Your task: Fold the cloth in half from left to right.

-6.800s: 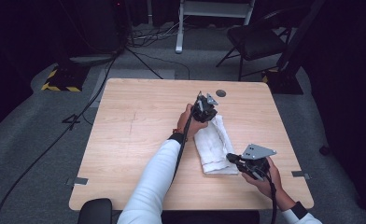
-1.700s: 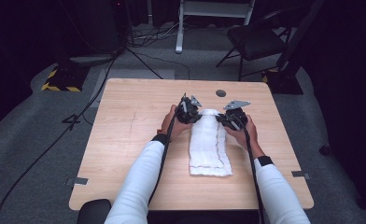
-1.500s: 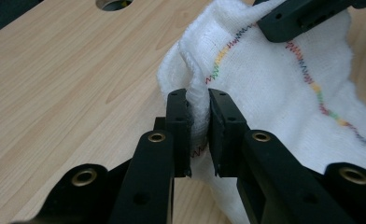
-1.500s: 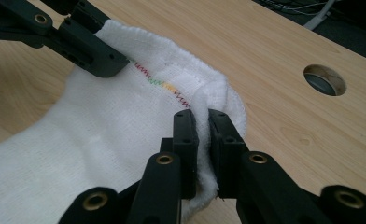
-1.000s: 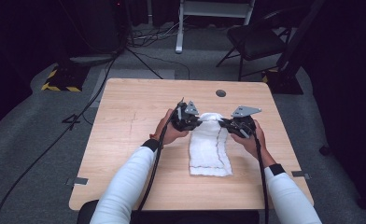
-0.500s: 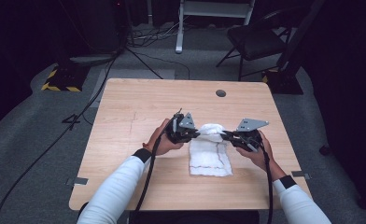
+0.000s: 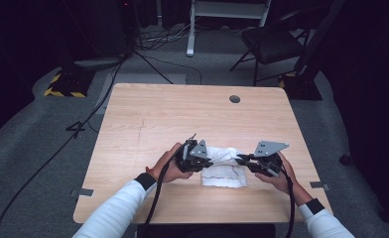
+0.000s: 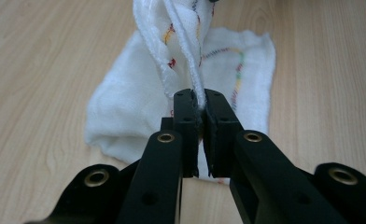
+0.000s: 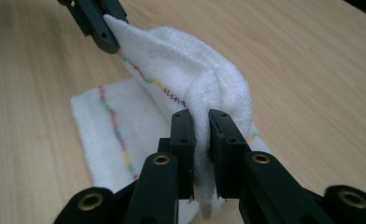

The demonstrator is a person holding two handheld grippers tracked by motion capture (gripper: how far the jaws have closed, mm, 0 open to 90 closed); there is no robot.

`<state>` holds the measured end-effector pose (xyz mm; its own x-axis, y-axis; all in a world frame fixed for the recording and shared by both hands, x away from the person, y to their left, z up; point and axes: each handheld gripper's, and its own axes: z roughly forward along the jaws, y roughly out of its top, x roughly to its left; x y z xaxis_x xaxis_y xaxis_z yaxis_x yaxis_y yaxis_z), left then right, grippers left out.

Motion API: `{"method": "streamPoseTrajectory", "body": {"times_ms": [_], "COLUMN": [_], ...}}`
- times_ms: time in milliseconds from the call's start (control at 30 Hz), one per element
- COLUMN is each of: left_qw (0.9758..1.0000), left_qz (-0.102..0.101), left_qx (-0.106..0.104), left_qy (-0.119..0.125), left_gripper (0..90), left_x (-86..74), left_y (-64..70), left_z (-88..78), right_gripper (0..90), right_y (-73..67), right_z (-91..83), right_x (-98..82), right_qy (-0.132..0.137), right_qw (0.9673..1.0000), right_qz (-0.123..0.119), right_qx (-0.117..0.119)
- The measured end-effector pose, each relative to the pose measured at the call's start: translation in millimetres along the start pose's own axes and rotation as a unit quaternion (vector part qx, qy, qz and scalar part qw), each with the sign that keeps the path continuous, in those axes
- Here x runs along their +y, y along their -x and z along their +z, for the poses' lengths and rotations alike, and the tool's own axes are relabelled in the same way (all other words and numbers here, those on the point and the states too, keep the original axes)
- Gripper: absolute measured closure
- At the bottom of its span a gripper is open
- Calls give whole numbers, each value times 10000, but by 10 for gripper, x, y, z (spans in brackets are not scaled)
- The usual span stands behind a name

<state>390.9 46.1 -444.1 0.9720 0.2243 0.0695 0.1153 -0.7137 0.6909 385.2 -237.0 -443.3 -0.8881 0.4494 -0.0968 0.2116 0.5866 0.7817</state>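
The left gripper (image 8: 199, 105) has its two black jaws pinched tight on a bunched edge of the white cloth (image 8: 139, 102), and the right gripper (image 9: 197, 121) clamps a thicker fold of the same cloth (image 9: 190, 79); its jaws have just been opening a little, yet the fabric is between them and the pads press on it. Since a second ago both hands have drawn the gripped end from the far part of the table (image 7: 148, 119) back toward the near edge, so the cloth (image 7: 225, 171) now lies doubled over itself, its raised end held just above the flat layer, a little right of centre and close to the person. That suggests a fold in half is nearly laid, with lowering and release left to do. The left hand (image 7: 165, 166) and right hand (image 7: 282, 173) sit on either side of the cloth. No brand, label or writing can be read; the cloth carries only a line of multicoloured stitching.
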Motion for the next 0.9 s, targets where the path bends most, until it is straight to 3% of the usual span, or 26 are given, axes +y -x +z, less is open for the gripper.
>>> {"method": "streamPoseTrajectory", "body": {"times_ms": [200, 267, 467, 600, 733, 900], "left_qw": [9997, 9994, 9989, 9989, 9989, 9993], "left_qz": [-4, 3, 46, 24, -61, -240], "left_qx": [-166, -221, -195, -132, 6, 128], "left_qy": [-199, -269, -430, -452, -456, -270], "left_gripper": [846, 844, 798, 745, 685, 598], "left_x": [-125, -147, -172, -205, -232, -264], "left_y": [125, 154, 253, 312, 340, 339], "left_z": [102, 137, 181, 169, 123, 33], "right_gripper": [790, 772, 727, 663, 572, 497], "right_y": [-156, -200, -225, -227, -191, -107], "right_z": [-11, 2, -24, -101, -202, -220], "right_x": [-171, -231, -392, -431, -423, -348], "right_qy": [-167, -329, -501, -404, -269, -140], "right_qw": [9996, 9993, 9987, 9990, 9991, 9977], "right_qz": [-34, -98, 66, 162, 281, 449], "right_qx": [209, 178, 110, 36, -187, -487]}}
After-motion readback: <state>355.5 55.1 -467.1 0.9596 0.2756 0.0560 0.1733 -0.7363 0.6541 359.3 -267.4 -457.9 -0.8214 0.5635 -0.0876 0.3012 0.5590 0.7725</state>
